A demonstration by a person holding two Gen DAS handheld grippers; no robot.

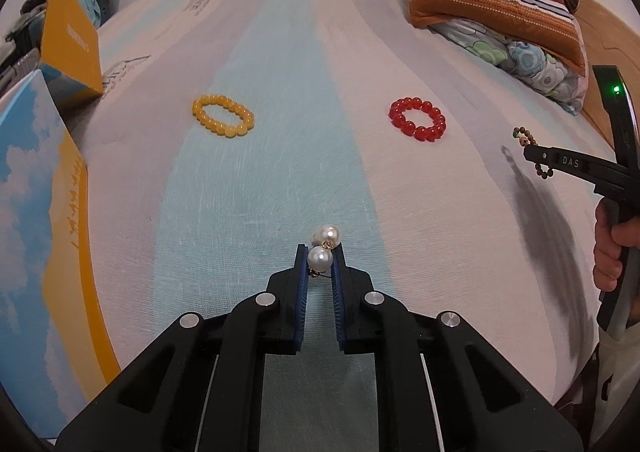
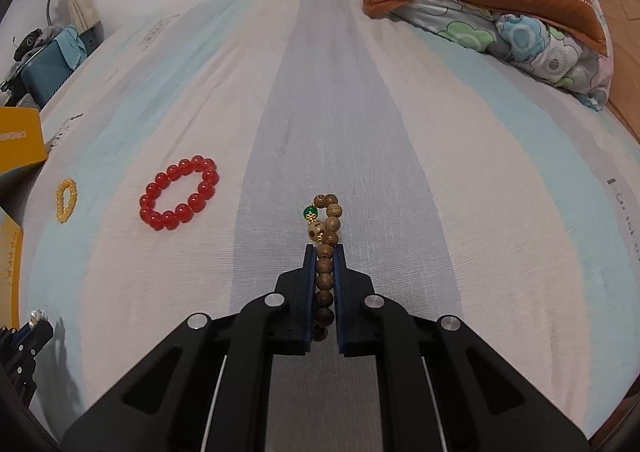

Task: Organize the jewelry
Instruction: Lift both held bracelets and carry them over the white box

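Observation:
My left gripper [image 1: 320, 252] is shut on a pair of white pearl earrings [image 1: 325, 248], held above the striped bedsheet. My right gripper [image 2: 324, 250] is shut on a brown wooden bead bracelet [image 2: 326, 252] with a green bead; it also shows at the right in the left wrist view [image 1: 536, 155]. A yellow bead bracelet [image 1: 223, 115] and a red bead bracelet [image 1: 418, 119] lie flat on the sheet ahead. In the right wrist view the red bracelet [image 2: 179, 192] and the yellow bracelet [image 2: 66, 199] lie to the left.
An orange box [image 1: 72, 39] and a sky-print box [image 1: 36, 219] stand at the left edge of the bed. Striped pillows and a floral quilt [image 1: 504, 11] are stacked at the far right. The left gripper shows at the lower left in the right wrist view [image 2: 24, 336].

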